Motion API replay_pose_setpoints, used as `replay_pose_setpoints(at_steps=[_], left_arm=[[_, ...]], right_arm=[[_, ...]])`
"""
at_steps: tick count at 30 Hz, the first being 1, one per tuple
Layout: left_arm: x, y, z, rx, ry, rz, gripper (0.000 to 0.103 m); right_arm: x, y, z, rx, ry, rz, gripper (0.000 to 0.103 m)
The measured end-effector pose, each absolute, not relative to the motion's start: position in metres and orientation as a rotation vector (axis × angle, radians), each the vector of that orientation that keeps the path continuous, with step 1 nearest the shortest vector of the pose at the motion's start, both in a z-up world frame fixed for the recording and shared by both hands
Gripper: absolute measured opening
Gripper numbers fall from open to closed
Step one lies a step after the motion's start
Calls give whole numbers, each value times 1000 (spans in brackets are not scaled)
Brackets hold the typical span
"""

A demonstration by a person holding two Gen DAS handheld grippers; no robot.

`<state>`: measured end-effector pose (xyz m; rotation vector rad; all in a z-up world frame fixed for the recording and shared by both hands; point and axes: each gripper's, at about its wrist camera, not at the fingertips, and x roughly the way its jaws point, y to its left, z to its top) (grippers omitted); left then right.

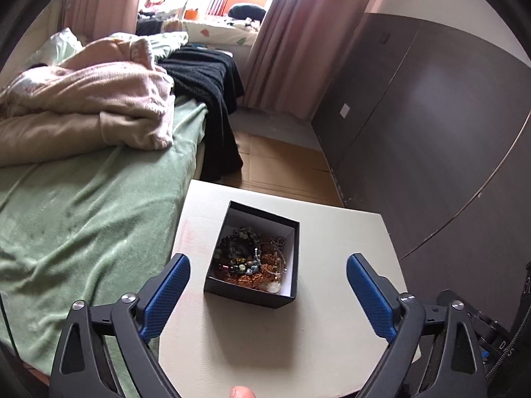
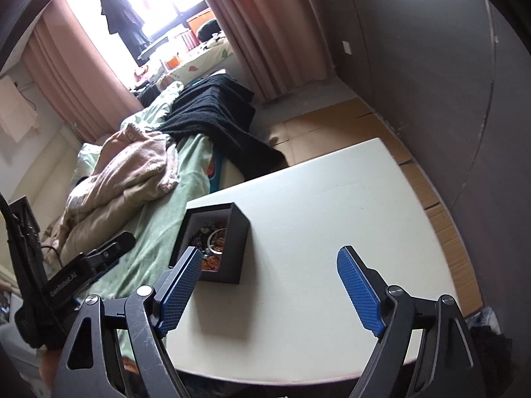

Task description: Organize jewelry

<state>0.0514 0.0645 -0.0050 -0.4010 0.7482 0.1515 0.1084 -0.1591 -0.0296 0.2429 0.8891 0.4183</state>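
Left gripper (image 1: 268,270): black frame with blue ribbed pads, jaws spread wide and empty, poised above the table with the box between them in its view

Green bed sheet (image 1: 83,205): at 9 o'clock of the table, touching its edge; anything knocked off that side would likely sink into the folds

Small black open-topped cardboard box (image 1: 253,255): sits on the pale square table (image 1: 332,315), toward its 10 o'clock side; looks light, so a pad catching a wall could probably tip or slide it

Tangled beaded bracelets and chains (image 1: 247,258): heaped inside the box (strands overlap); lifting one may drag others out

Right gripper (image 2: 268,287): same build, jaws parted, nothing between them; its left pad hangs close by the box's near corner, a likely snag
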Motion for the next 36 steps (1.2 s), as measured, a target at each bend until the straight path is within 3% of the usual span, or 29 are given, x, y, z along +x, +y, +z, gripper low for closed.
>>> replay_pose_setpoints(at_steps=[1, 4, 36], left_arm=[[49, 61, -4, -395, 742, 147, 101], [36, 44, -7, -342, 718, 162, 102], [-1, 7, 5, -213, 616, 111, 102]], right_arm=[[106, -164, -29, 246, 886, 410, 85], [97, -179, -26, 264, 871, 371, 103], [68, -197, -33, 168, 855, 342, 103]])
